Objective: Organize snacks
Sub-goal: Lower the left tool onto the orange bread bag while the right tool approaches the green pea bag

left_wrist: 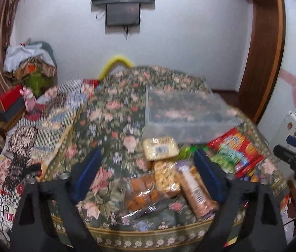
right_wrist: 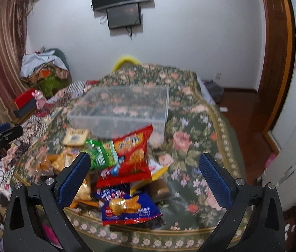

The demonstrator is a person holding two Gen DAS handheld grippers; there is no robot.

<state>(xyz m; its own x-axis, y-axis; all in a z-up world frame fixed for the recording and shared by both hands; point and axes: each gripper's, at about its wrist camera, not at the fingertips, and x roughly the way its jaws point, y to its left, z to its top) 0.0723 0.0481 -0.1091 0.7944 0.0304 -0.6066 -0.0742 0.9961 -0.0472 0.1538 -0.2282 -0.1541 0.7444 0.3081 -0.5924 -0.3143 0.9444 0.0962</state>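
Both your left gripper (left_wrist: 148, 170) and right gripper (right_wrist: 144, 175) gape empty; pinch the light, crinkly red cracker bag (right_wrist: 134, 149) at its twelve-o'clock seam, sparing the brittle contents.

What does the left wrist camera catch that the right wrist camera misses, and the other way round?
Only the left wrist view shows the tall roll of biscuits lying by the left gripper, plus the clear bag of brown pastries. Only the right wrist view shows the blue-and-red biscuit packet nearest the right gripper, and the bare floral cloth to the pile's right. Both show the empty clear plastic box behind the pile, the red cracker bag, the green packet, and open jaws holding nothing.
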